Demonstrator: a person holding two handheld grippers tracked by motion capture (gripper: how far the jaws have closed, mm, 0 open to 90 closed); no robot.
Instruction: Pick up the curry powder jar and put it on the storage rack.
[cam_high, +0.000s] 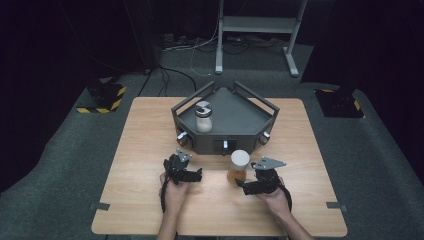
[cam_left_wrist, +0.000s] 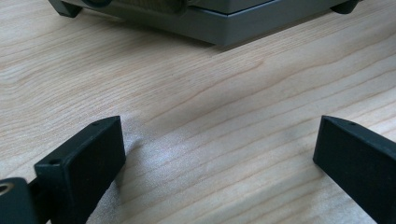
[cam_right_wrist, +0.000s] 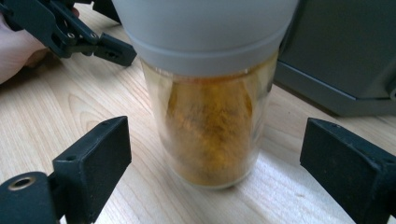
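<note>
Your left gripper (cam_high: 196, 176) sat low over the wooden table (cam_high: 150, 150), just in front of the dark grey rack (cam_high: 225, 127). Its jaws stood wide apart with bare wood between them, so it held nothing. Had you swung it right without looking, it could have clipped the jar you were working on, since the 2 tools lay near each other.

On the rack's left side stood 1 clear jar with a grey flip cap (cam_high: 203, 117), upright and well apart from both tools. It was in no danger unless the rack was bumped.

The spice jar (cam_high: 238, 167), pale-lidded and part filled with orange-yellow powder, stood upright on the table just in front of the rack and between your hands, close to the right one. In the right gripper view the spice jar (cam_right_wrist: 210, 121) rose between the 2 black jaws.

Your right gripper (cam_high: 242, 184) was spread wide, with a clear gap on each side of the glass, so nothing was gripped yet. The jaws were level with the lower body, below the lid. If 1 pad had met the glass first, the jar could have slid or tipped toward the rack. Glass is smooth, so a weak squeeze might have let it slip on lifting.
</note>
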